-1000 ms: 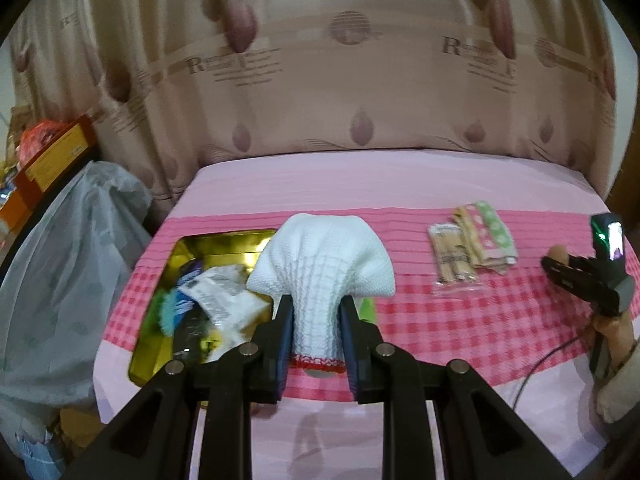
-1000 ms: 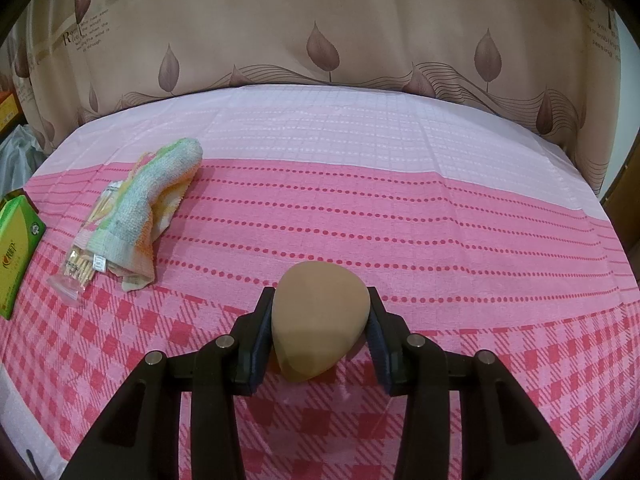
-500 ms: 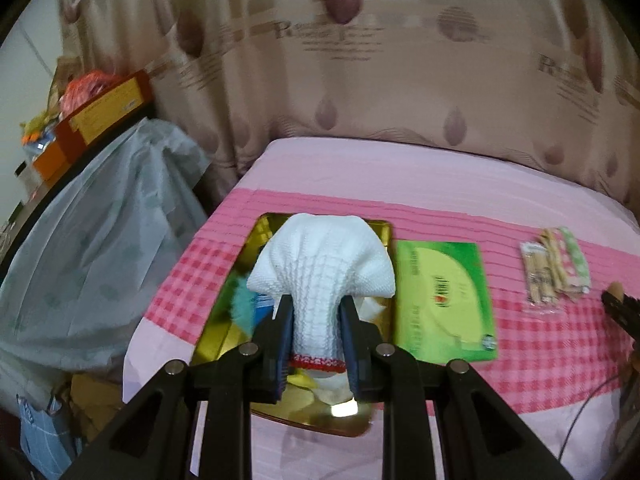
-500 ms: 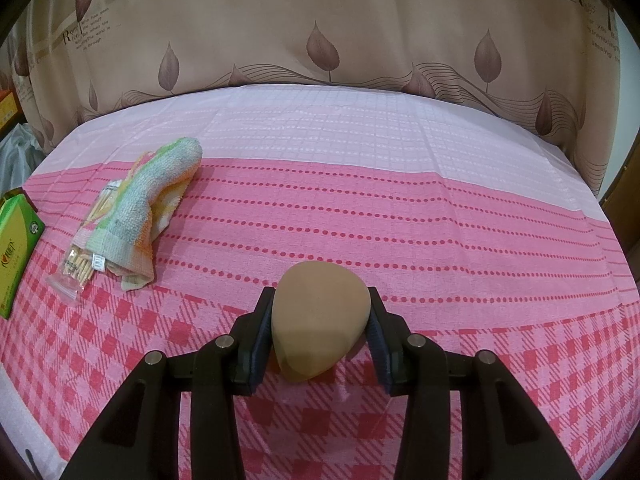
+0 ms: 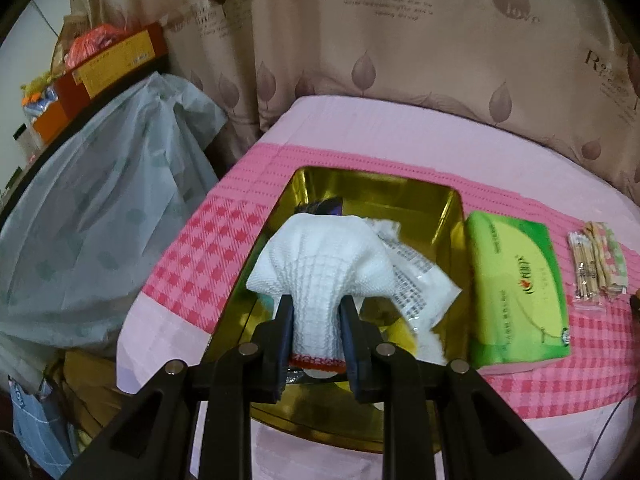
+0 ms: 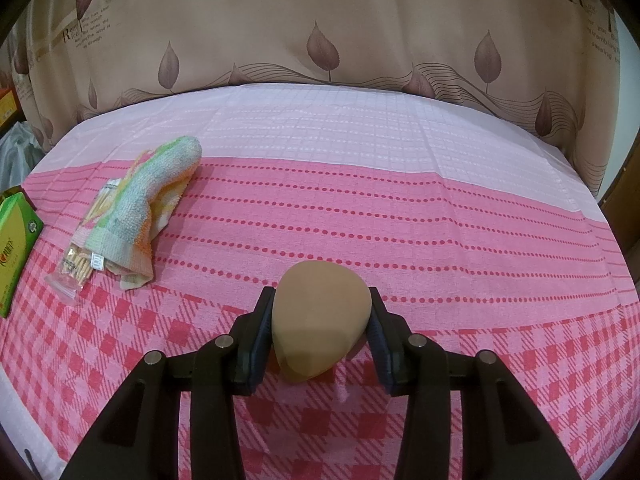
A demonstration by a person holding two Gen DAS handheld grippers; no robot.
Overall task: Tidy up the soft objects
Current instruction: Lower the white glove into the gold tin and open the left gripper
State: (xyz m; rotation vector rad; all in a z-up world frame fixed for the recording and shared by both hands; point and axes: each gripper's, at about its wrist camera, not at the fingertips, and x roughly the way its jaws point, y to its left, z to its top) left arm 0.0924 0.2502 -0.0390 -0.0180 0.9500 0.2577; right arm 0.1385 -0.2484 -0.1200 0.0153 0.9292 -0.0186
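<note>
In the left wrist view we see our left gripper (image 5: 316,314) clamped on a white knitted cloth (image 5: 320,276) with a red hem, its jaws pressed into the narrow gathered part while the wide top flares out above them. We hold it over a gold tin box (image 5: 448,216), open at the top, which sits near the left edge of the table's pink checked tablecloth (image 5: 192,256). Inside the box, beside and under the cloth, we make out a white printed plastic packet (image 5: 416,284) and a dark wrapper toward the far wall; the rest of the contents is hidden. Just beside the box's right wall lies a green tissue pack (image 5: 516,292), and farther right a clear bag of cotton swabs (image 5: 585,276) with a folded striped towel (image 5: 612,264) against it. Off the table's left edge hang a grey plastic sheet (image 5: 104,208) and, behind it, a red and yellow carton (image 5: 112,60). A beige leaf-print curtain (image 5: 400,60) runs along the far edge.

The right wrist view shows what the left one does not: our right gripper (image 6: 322,330) closed on a tan egg-shaped makeup sponge (image 6: 318,320), a pad pressing each flank, held low over the checked part of the cloth toward the near edge. From here the towel (image 6: 136,216) and the swab bag (image 6: 82,260) lie to the left, touching each other, and only a corner of the tissue pack (image 6: 14,240) shows at the frame's left edge. The gold box is out of this view.
</note>
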